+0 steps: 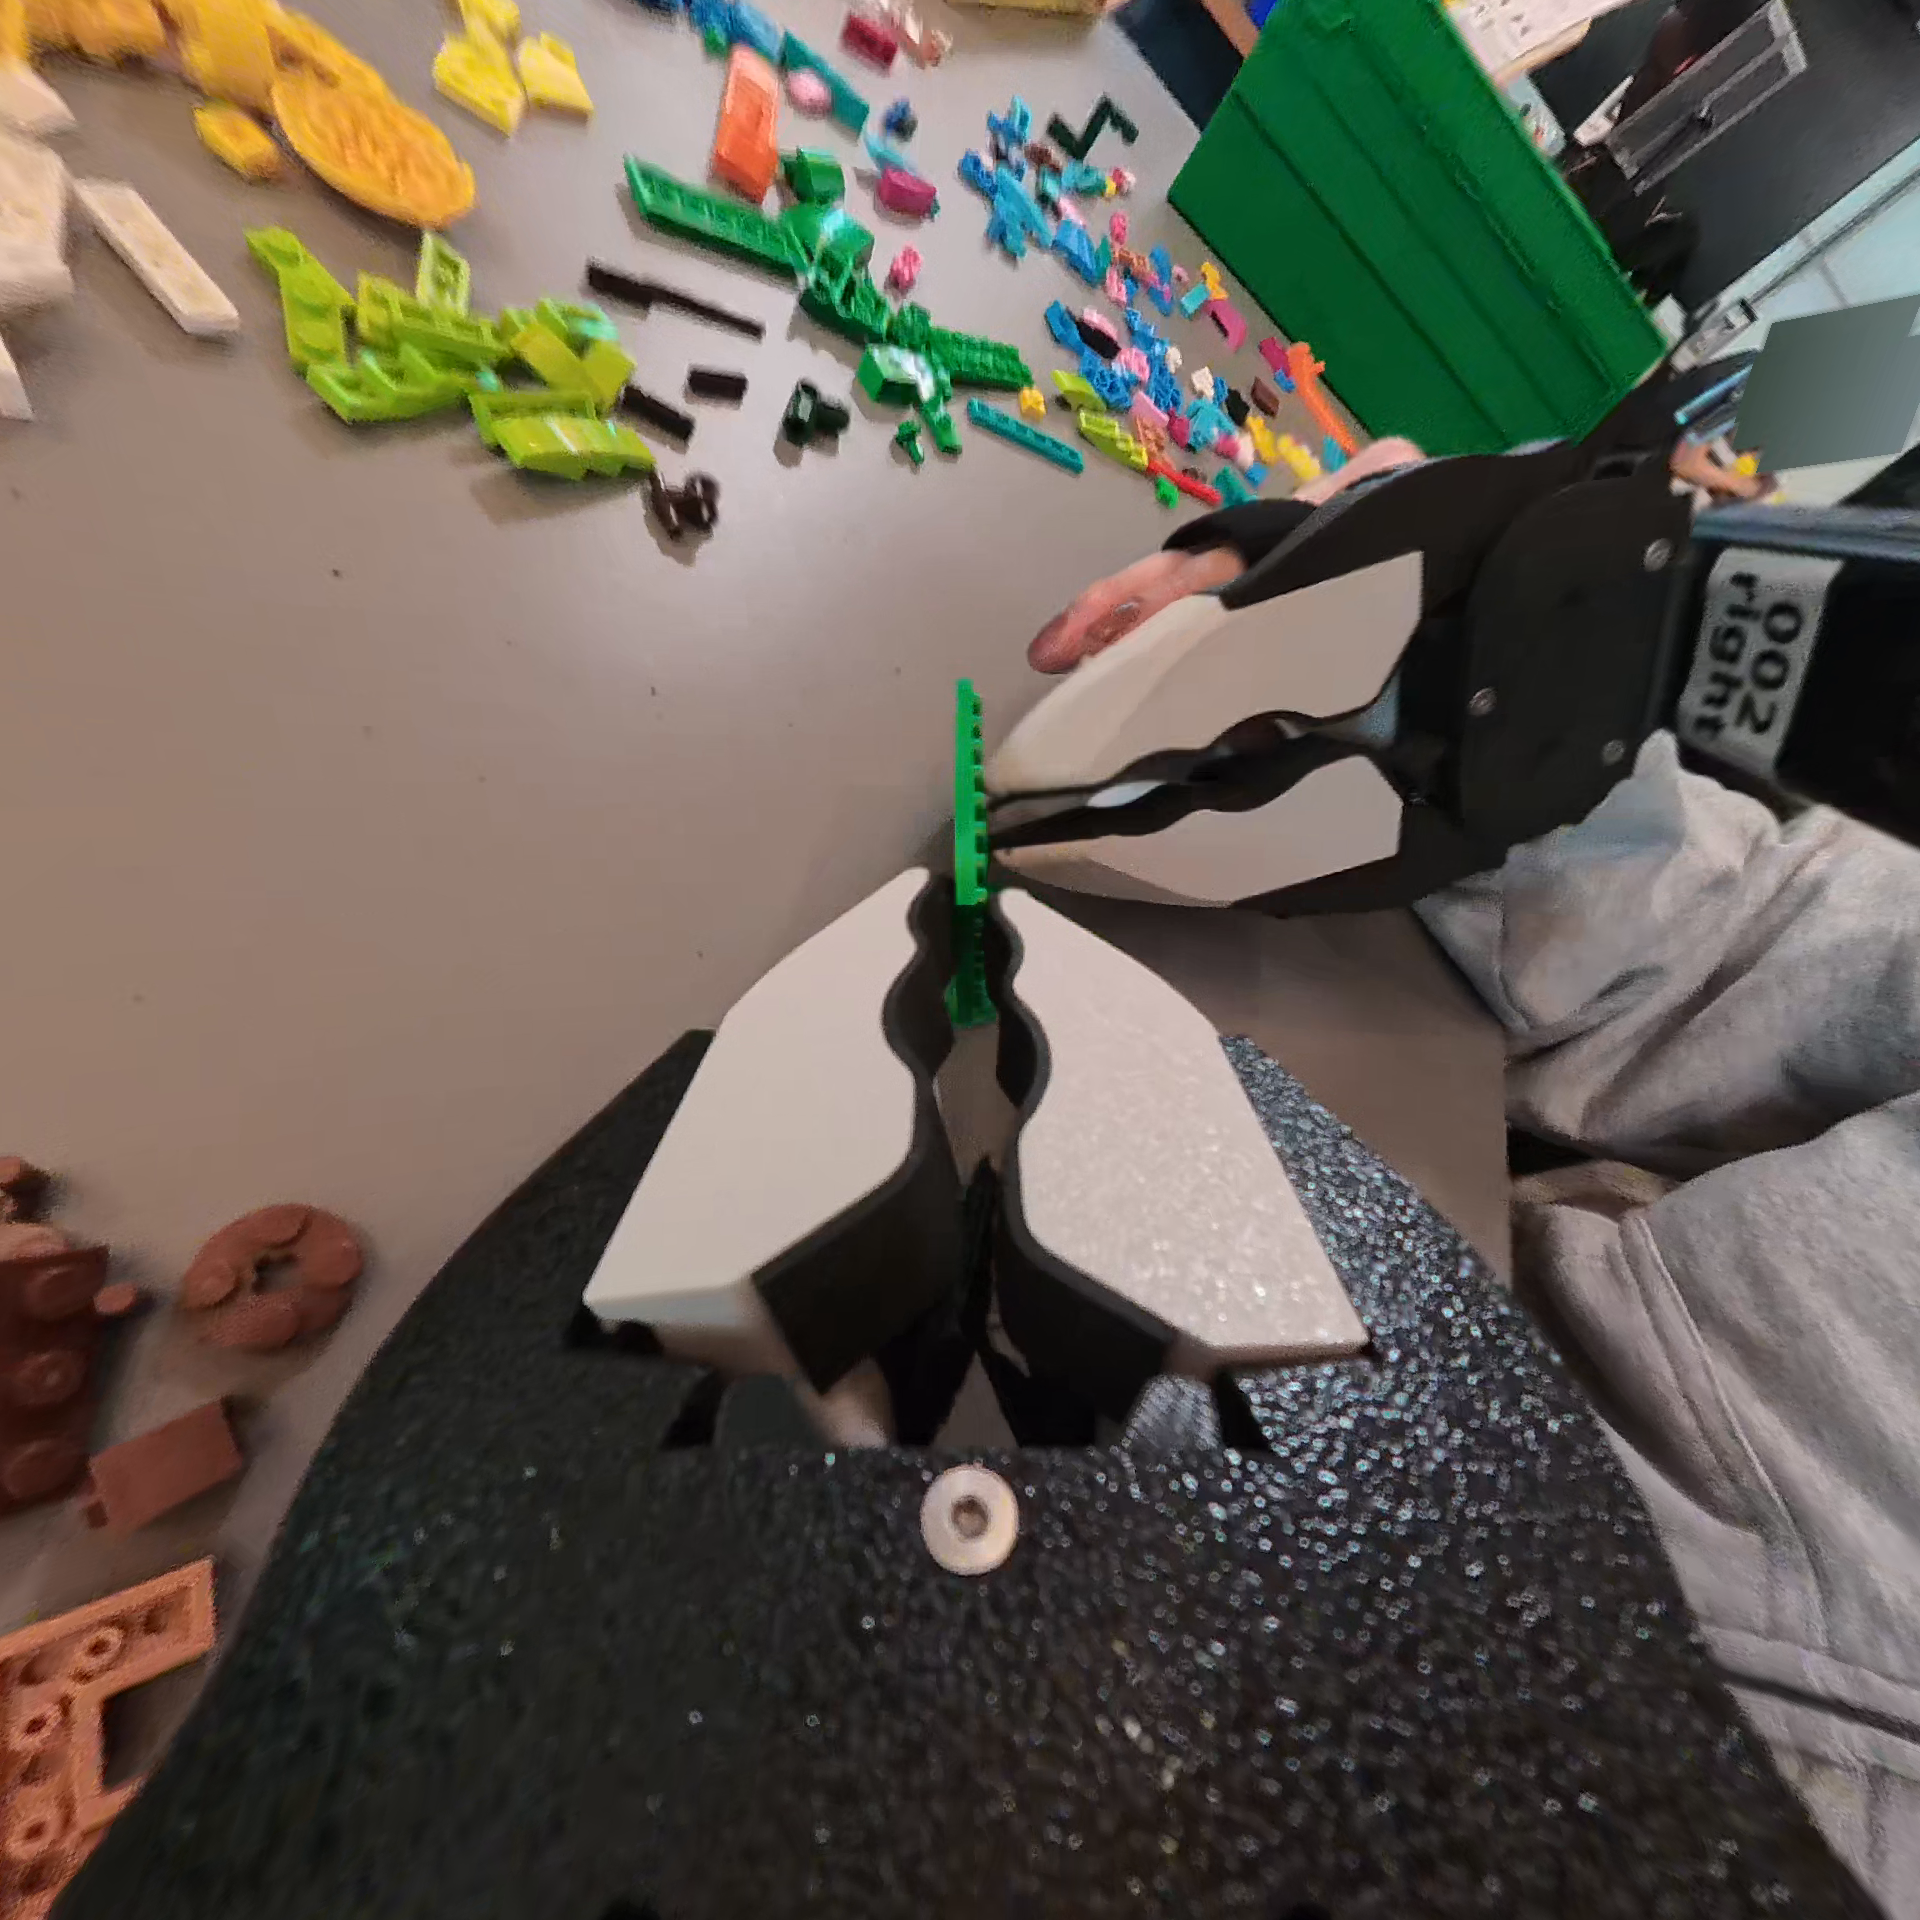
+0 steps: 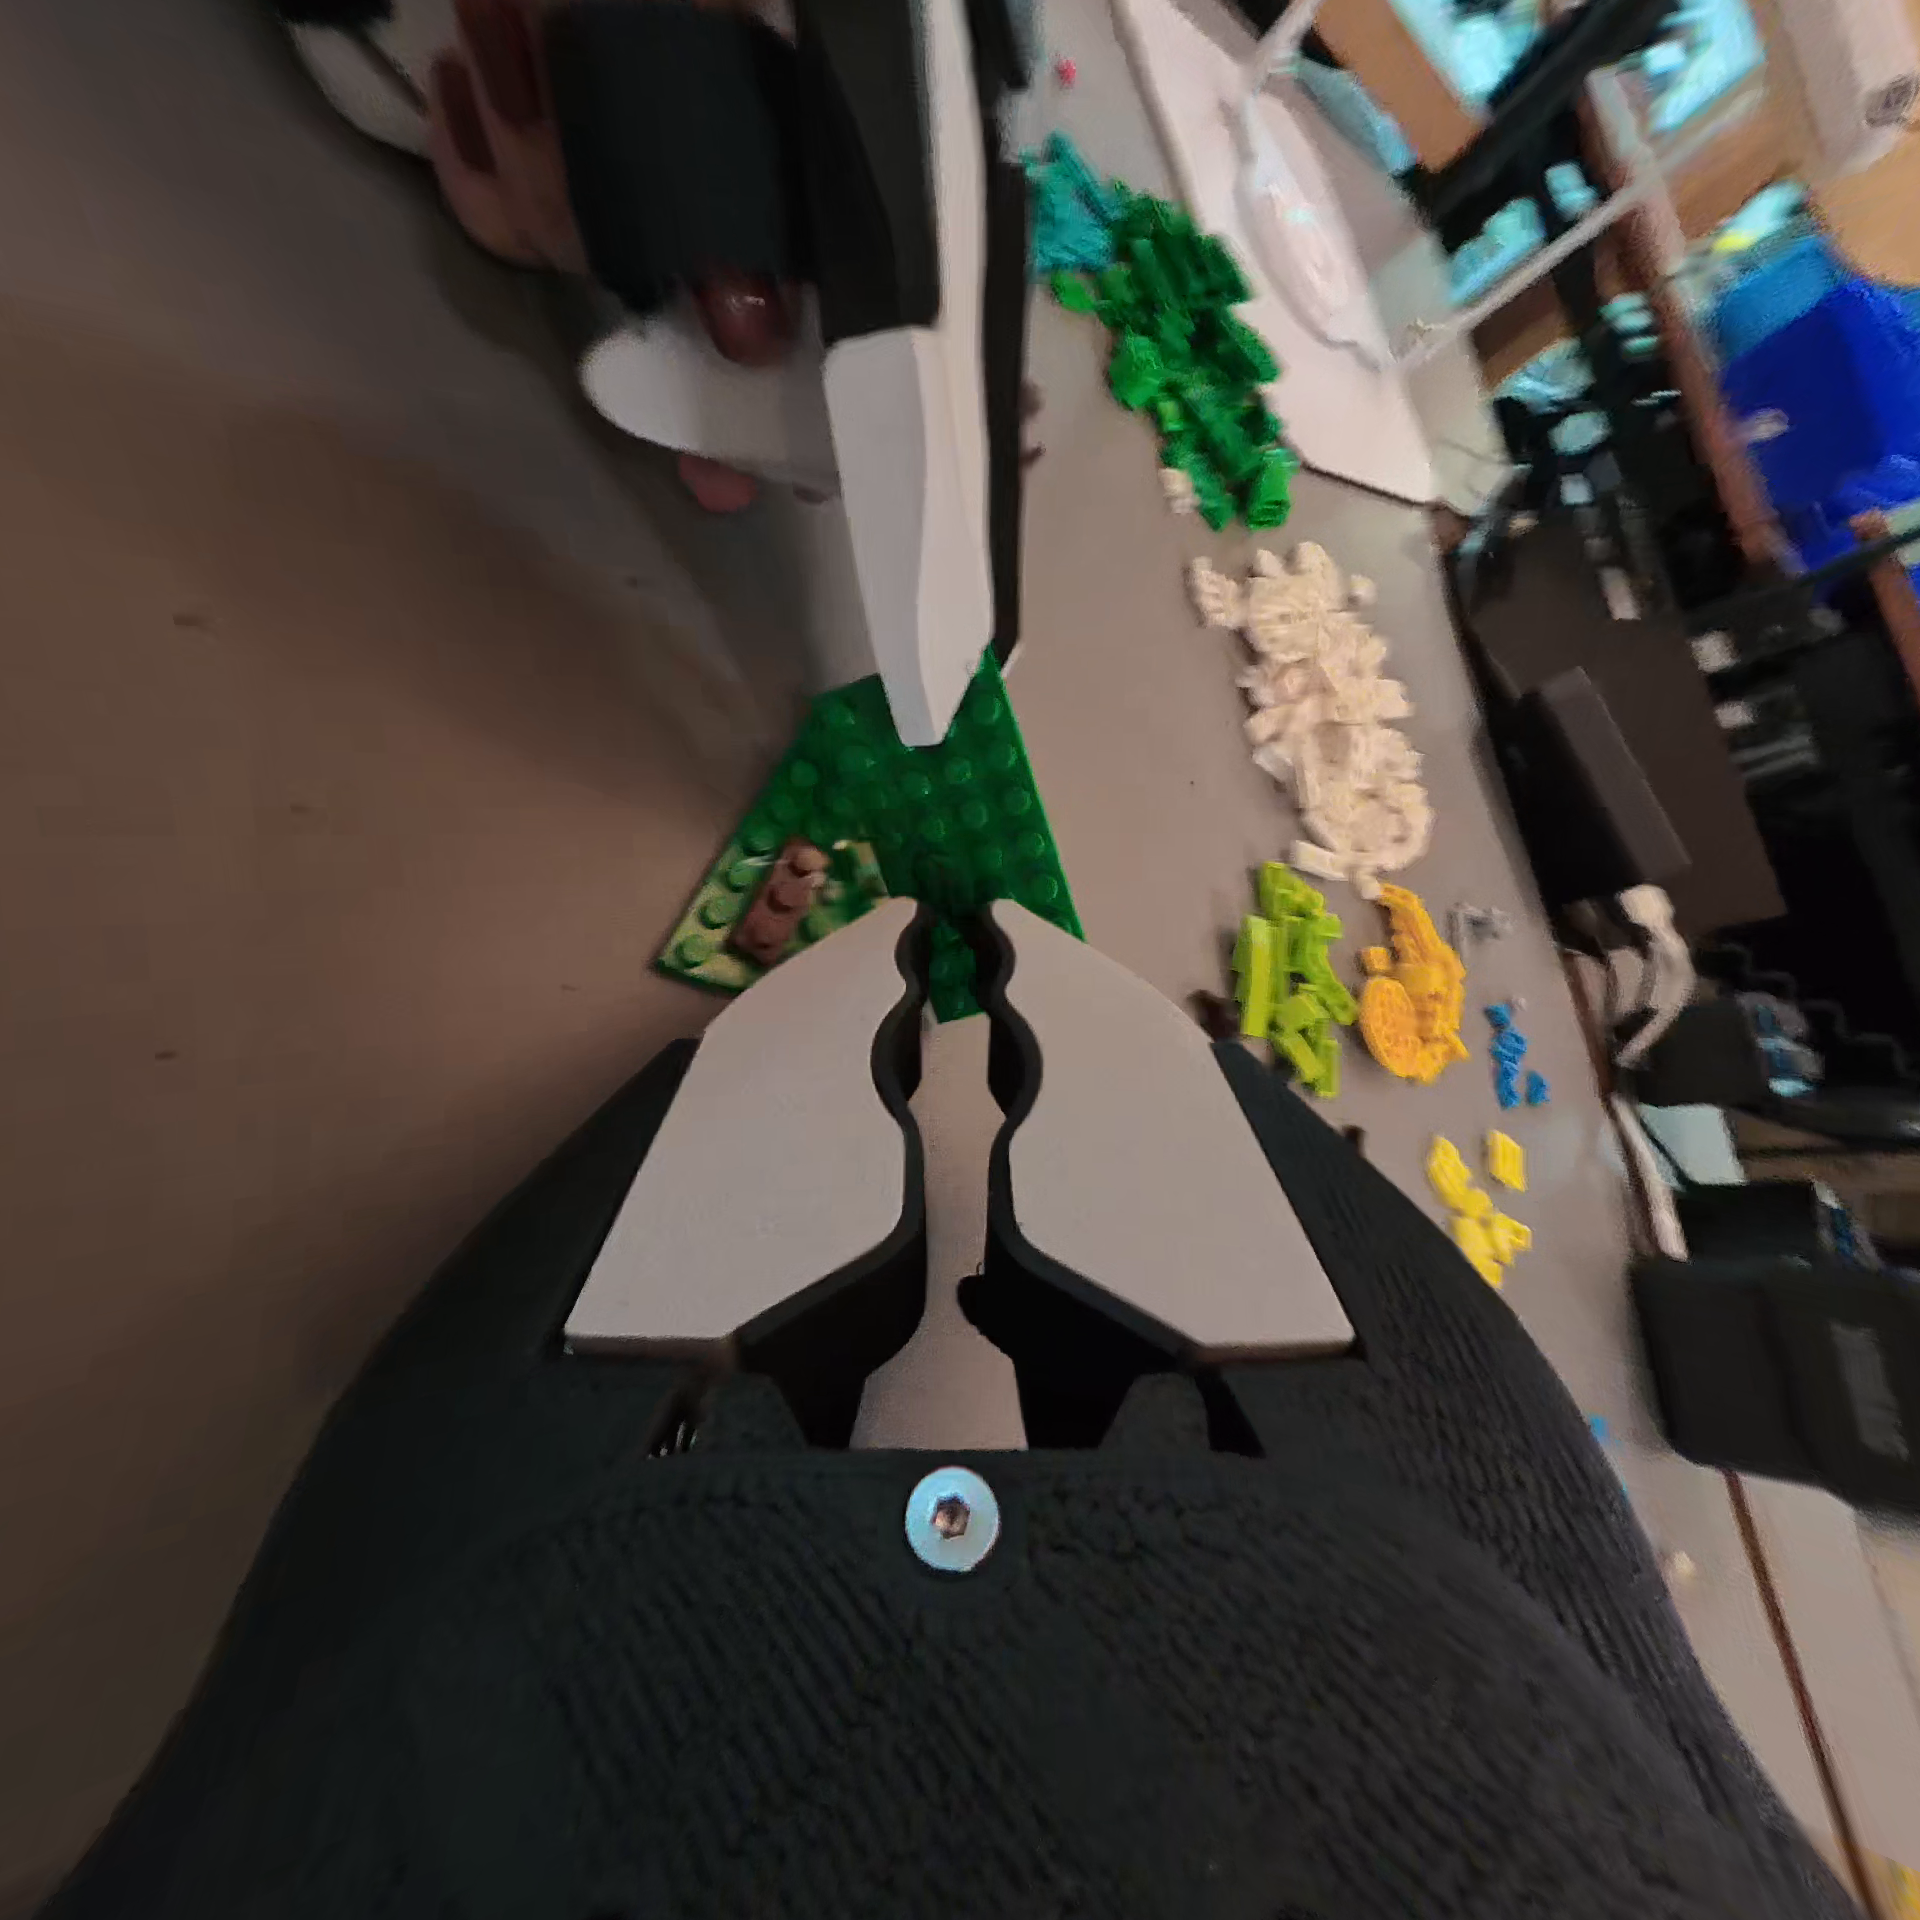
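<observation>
My left gripper (image 1: pixel 964 894) is shut on a green studded plate (image 1: pixel 971 790), held upright and edge-on above the grey table (image 1: pixel 416 831). In the right wrist view the plate (image 2: pixel 935 800) faces me, and the left gripper's fingers (image 2: pixel 914 582) clamp its upper edge. A brown piece (image 2: pixel 784 899) sits on the plate's lower left. My right gripper (image 2: pixel 951 914) is shut on a small dark green piece (image 2: pixel 940 883), pressed against the plate's studs. In the left wrist view the right gripper (image 1: pixel 995 821) meets the plate's studded face from the right.
Sorted brick piles lie on the table: lime green (image 1: pixel 468 353), green (image 1: pixel 831 270), orange-yellow (image 1: pixel 353 135), brown (image 1: pixel 62 1351), mixed blue and pink (image 1: pixel 1122 312), white (image 2: pixel 1320 707). A green bin (image 1: pixel 1403 208) stands at the back right. A grey sleeve (image 1: pixel 1714 1039) is at the right. Only a small space, under 4 cm, lies between the two pairs of fingers.
</observation>
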The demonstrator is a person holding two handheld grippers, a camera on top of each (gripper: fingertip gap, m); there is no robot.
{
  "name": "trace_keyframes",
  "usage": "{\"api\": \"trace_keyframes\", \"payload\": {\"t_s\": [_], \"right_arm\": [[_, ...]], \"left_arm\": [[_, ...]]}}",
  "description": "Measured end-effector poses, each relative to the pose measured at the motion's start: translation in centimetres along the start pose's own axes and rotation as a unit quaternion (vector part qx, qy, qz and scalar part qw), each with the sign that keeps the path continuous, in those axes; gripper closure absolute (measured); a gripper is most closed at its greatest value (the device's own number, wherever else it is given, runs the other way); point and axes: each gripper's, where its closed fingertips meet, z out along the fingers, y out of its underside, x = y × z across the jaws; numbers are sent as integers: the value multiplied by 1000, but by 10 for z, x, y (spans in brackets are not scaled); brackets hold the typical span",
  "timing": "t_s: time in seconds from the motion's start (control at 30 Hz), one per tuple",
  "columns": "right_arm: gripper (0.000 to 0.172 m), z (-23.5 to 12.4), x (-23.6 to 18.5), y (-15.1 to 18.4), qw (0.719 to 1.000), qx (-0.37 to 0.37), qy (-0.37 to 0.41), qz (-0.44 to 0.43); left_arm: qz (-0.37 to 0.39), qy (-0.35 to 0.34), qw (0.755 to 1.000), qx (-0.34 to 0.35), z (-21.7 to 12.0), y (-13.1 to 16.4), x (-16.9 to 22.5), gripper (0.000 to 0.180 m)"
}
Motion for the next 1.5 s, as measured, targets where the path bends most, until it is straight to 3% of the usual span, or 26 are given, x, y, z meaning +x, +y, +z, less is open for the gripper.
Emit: {"api": "trace_keyframes", "payload": {"t_s": [0.17,0.3,0.47,0.6,0.77,0.9,1.17,1.5], "right_arm": [[162,-2,31,-13,991,55,118,21],[162,-17,53,-31,959,146,242,-33],[139,-7,46,-42,954,170,235,-80],[118,-13,64,-47,946,210,248,-8],[118,-25,91,-47,923,270,246,119],[127,-21,89,-52,924,283,230,112],[123,-25,77,-58,926,312,185,109],[127,-27,81,-55,923,308,198,119]], "left_arm": [[76,-62,990,101,-12,-29,-3,176],[141,-140,972,127,-19,-38,-10,176],[181,-161,962,125,-17,-37,-6,176],[210,-157,941,216,-27,-56,6,177],[258,-170,913,268,-28,-70,14,177],[256,-168,908,287,-32,-73,15,177],[259,-114,913,294,-34,-70,26,177],[255,-111,915,291,-34,-69,26,177]]}}
